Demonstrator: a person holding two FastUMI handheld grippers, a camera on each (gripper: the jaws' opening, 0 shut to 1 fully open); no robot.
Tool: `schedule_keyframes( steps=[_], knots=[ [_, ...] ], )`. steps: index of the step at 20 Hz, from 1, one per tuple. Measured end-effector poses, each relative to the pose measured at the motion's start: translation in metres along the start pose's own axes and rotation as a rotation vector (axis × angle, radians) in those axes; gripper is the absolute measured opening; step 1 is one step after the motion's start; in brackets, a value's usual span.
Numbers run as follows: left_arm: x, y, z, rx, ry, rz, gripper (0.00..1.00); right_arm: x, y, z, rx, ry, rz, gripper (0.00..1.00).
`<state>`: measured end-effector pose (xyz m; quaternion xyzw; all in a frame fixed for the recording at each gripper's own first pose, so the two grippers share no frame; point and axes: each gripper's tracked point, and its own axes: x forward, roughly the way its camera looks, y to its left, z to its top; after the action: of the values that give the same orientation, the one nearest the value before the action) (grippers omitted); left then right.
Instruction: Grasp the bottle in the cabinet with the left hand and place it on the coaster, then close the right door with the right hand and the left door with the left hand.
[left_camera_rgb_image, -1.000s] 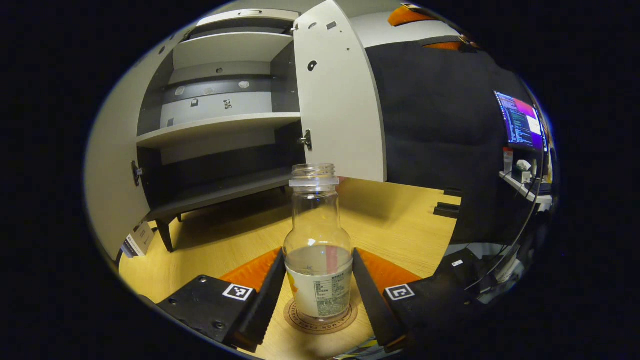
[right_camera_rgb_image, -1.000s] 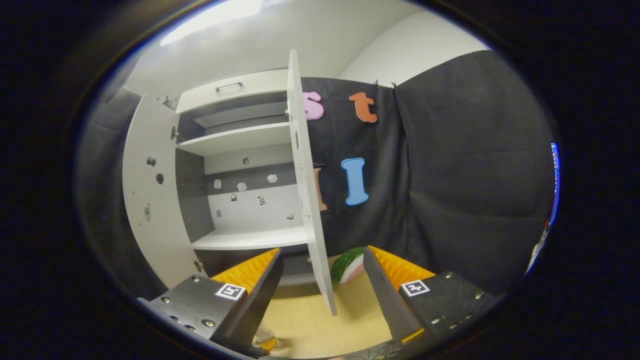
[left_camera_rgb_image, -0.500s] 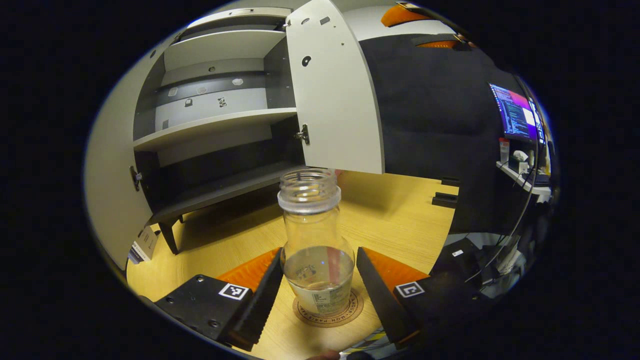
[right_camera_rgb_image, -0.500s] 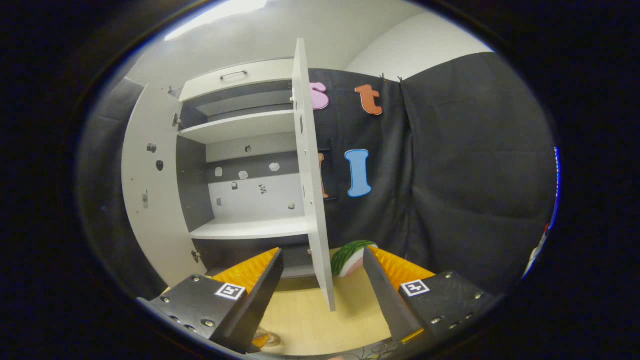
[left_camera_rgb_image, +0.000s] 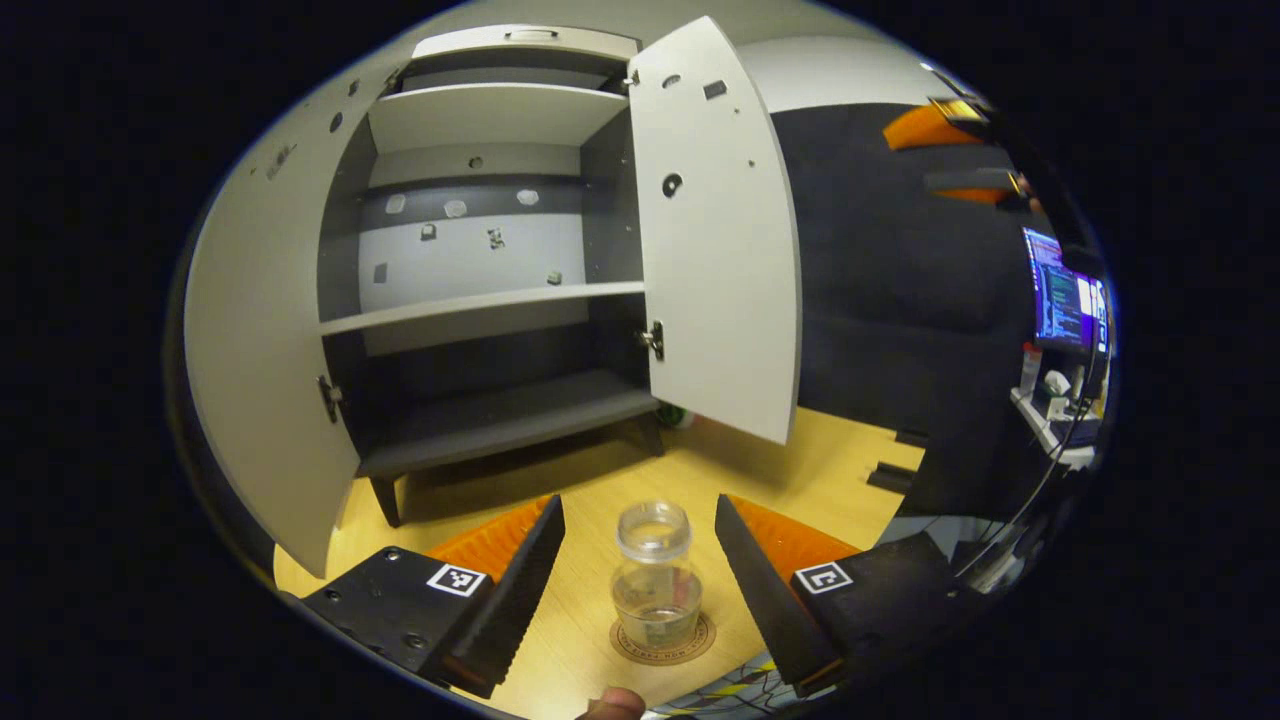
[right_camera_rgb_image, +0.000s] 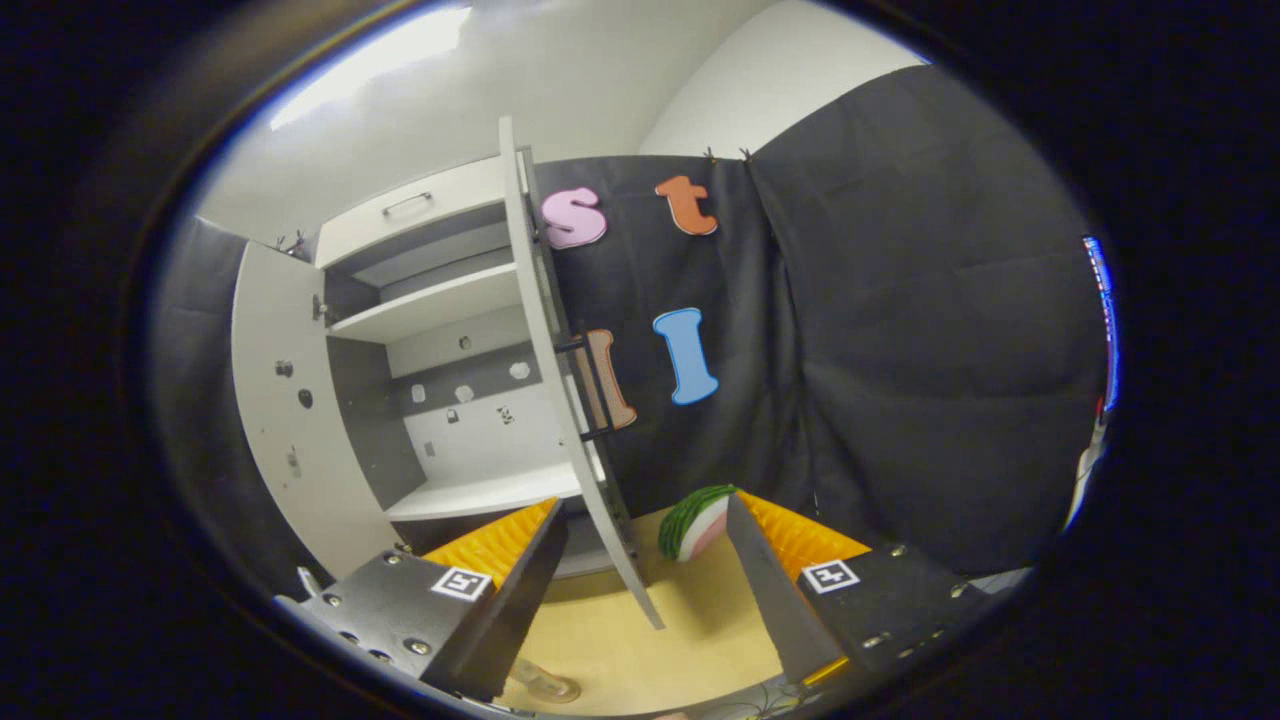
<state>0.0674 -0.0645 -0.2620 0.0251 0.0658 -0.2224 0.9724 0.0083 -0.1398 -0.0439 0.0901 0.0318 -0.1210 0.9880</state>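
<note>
A clear, capless bottle (left_camera_rgb_image: 655, 590) with a little liquid stands upright on the round coaster (left_camera_rgb_image: 690, 648) on the wooden table. My left gripper (left_camera_rgb_image: 638, 500) is open, raised and drawn back, its fingers apart from the bottle on both sides. The cabinet (left_camera_rgb_image: 480, 300) stands open: the left door (left_camera_rgb_image: 260, 350) and right door (left_camera_rgb_image: 715, 240) both swing outward. In the right gripper view, my right gripper (right_camera_rgb_image: 645, 502) is open and holds nothing, just in front of the right door's edge (right_camera_rgb_image: 560, 400). That door's handle (right_camera_rgb_image: 597, 390) shows on its outer face.
A watermelon-slice toy (right_camera_rgb_image: 695, 520) lies on the table behind the right door. A monitor (left_camera_rgb_image: 1065, 300) and a small shelf with clutter (left_camera_rgb_image: 1050, 420) are at the far right. The cabinet shelves (left_camera_rgb_image: 480, 305) are bare. A fingertip (left_camera_rgb_image: 612, 705) shows at the bottom edge.
My left gripper has let go of the bottle and pulled back and up; the bottle stays on the coaster. The right gripper has shifted right, bringing the right door's outer face and handle into view.
</note>
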Motion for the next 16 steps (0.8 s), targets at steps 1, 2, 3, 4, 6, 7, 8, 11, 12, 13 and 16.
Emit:
schedule_keyframes(
  steps=[1, 2, 3, 4, 6, 7, 8, 11, 12, 13, 16],
  knots=[
    [-0.002, 0.003, 0.019, -0.014, -0.026, 0.005, 0.96, 0.002, -0.011, 0.010, -0.012, -0.022, -0.014, 0.97],
    [-0.005, 0.005, 0.036, -0.028, -0.048, 0.008, 0.96, 0.004, -0.018, 0.020, -0.025, -0.042, -0.011, 0.97],
    [-0.007, 0.008, 0.053, -0.039, -0.064, 0.015, 0.96, 0.005, -0.023, 0.030, -0.035, -0.065, -0.010, 0.97],
    [-0.011, 0.010, 0.070, -0.049, -0.077, 0.014, 0.96, 0.008, -0.031, 0.041, -0.046, -0.087, -0.014, 0.93],
    [-0.024, 0.013, 0.104, -0.058, -0.120, 0.022, 0.96, 0.018, -0.045, 0.057, -0.066, -0.104, -0.019, 0.97],
    [-0.025, 0.018, 0.122, -0.058, -0.140, 0.023, 0.96, 0.023, -0.052, 0.061, -0.077, -0.104, -0.020, 0.97],
    [-0.028, 0.021, 0.137, -0.055, -0.150, 0.026, 0.96, 0.029, -0.057, 0.063, -0.091, -0.090, -0.016, 0.97],
    [-0.045, 0.036, 0.177, -0.061, -0.199, 0.058, 0.95, 0.049, -0.075, 0.076, -0.117, -0.081, -0.043, 0.97],
    [-0.050, 0.041, 0.187, -0.083, -0.206, 0.067, 0.95, 0.056, -0.079, 0.076, -0.139, -0.076, -0.049, 0.97],
    [-0.055, 0.044, 0.194, -0.107, -0.206, 0.067, 0.95, 0.062, -0.083, 0.076, -0.172, -0.065, -0.055, 0.97],
    [-0.074, 0.063, 0.218, -0.188, -0.220, 0.081, 0.95, 0.086, -0.089, 0.087, -0.271, -0.096, -0.060, 0.93]
  ],
)
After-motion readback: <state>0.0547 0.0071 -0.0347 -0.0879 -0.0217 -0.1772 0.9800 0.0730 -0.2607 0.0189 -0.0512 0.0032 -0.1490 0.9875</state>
